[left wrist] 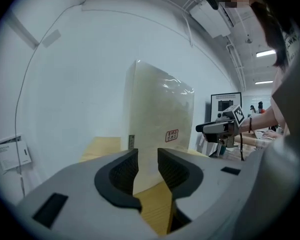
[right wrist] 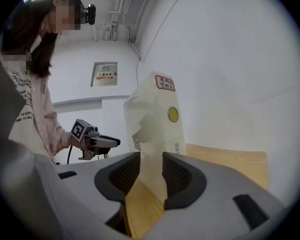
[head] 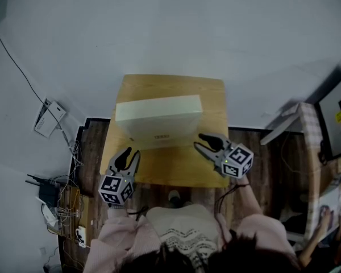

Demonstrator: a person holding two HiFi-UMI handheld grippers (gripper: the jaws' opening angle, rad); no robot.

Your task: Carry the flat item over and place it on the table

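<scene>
- left gripper (left wrist: 147,154): jaws narrowed to a slim gap, nothing clamped. Only bare wood and the box's near end show through the gap.
- right gripper (right wrist: 151,155): same, part-closed and empty, with the box just past its tips.
- white flat box (head: 159,110): on the wooden table (head: 170,164), toward the far side. It looks stood up on a long edge, not lying on its broad face. There is a red label on the broad face and a yellow sticker on the end facing the right gripper.
- key relation: the box lies ahead of and between the two grippers, long axis running left-right across the person, one end toward each gripper.
- nearness: both tips are just beside the near corners, not touching. The right gripper is maybe slightly closer.
- judgement: the box is already on the table, so placement looks done. Any re-grip would need the jaws opened wider first.
</scene>
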